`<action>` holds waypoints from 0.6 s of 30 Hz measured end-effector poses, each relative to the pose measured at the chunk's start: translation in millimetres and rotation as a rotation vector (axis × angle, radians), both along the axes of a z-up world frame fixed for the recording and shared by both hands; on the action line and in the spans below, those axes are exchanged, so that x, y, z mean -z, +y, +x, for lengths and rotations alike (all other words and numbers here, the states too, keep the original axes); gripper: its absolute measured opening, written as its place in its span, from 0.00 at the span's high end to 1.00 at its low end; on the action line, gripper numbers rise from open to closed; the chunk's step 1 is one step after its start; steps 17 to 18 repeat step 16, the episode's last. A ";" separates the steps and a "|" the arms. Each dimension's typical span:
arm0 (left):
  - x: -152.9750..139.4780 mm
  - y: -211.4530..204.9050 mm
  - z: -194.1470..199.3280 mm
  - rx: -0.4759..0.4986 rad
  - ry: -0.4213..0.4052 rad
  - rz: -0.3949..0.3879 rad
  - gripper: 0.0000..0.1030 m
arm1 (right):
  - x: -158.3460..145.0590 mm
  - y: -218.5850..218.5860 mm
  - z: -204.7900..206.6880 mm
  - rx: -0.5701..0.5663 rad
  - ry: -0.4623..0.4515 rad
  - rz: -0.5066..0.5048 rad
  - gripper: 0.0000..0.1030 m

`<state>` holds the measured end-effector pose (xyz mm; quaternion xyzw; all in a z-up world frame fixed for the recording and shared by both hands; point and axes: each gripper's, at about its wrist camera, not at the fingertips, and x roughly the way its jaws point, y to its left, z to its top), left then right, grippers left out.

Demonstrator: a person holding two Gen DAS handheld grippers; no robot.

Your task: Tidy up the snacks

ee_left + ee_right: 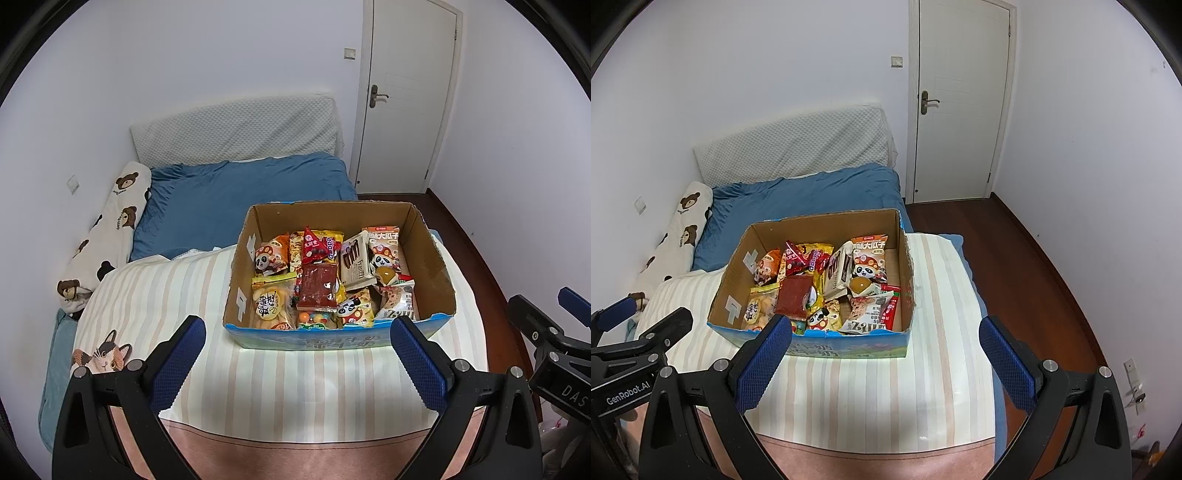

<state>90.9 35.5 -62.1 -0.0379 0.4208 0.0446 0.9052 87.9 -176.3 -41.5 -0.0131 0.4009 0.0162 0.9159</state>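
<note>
While spread, claws (297, 345) behind box (432, 273).

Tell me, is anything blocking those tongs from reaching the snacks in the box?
Nothing visible. Both the left tongs and right tongs hang open over bare striped bedding. The cardboard box is open-topped, though its near wall stands between the tongs and the snacks.
</note>
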 end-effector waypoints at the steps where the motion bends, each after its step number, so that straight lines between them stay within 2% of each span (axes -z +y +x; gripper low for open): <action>1: 0.1 -0.1 0.0 0.001 0.001 0.000 0.00 | 0.0 0.2 0.1 0.001 -0.001 0.000 0.00; 18: -1.4 1.0 -1.3 0.002 -0.010 0.002 0.00 | -3.7 -2.4 -1.1 -0.009 -0.008 -0.004 0.00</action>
